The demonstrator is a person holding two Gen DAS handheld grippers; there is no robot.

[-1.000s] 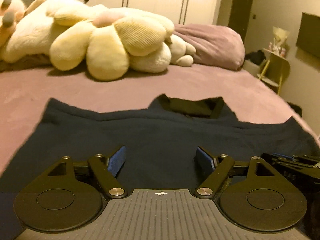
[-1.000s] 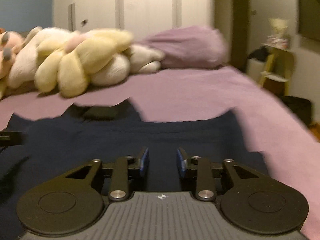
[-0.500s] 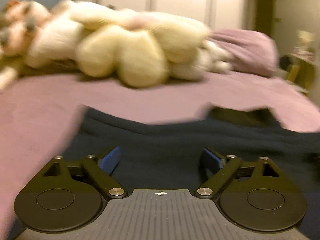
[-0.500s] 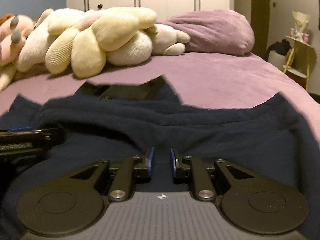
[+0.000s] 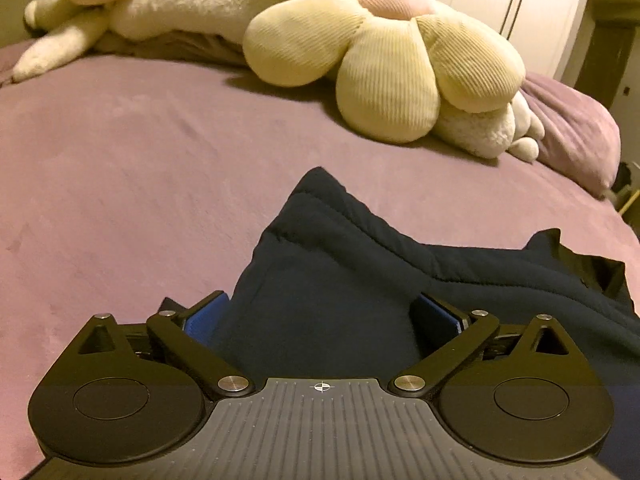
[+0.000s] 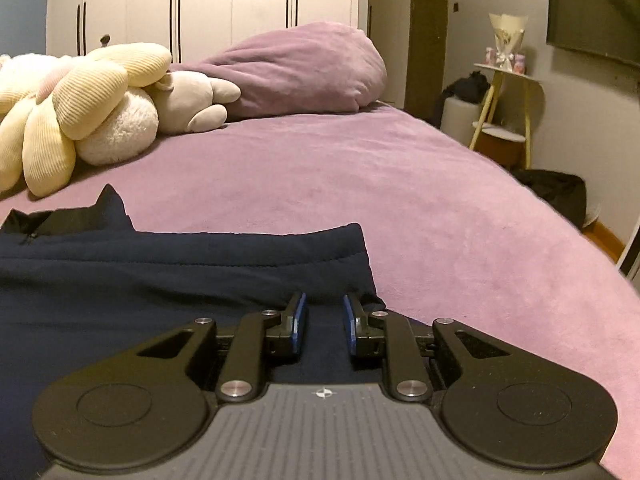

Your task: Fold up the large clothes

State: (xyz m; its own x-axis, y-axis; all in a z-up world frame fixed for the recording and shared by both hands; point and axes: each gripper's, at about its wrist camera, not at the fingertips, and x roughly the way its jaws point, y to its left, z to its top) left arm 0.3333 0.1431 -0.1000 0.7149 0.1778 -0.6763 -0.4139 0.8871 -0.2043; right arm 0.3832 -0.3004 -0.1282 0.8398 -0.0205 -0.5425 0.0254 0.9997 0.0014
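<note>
Navy fleece made up the garment (image 5: 332, 304), spread flat on the bed (image 5: 120, 184) with its long axis running side to side and its collar (image 6: 60, 220) pointing toward the headboard. The left gripper (image 5: 320, 316) was spread wide around a raised corner fold; the right gripper (image 6: 323, 322) stood narrowly parted over the opposite hem. Beyond lay a flower cushion (image 5: 384, 60).

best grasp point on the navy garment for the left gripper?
On the navy garment, take the raised left corner by its stitched hem. It peaks off the purple bedspread and lies in line with the left gripper, whose jaws are wide open. Come in low from the near side.
</note>
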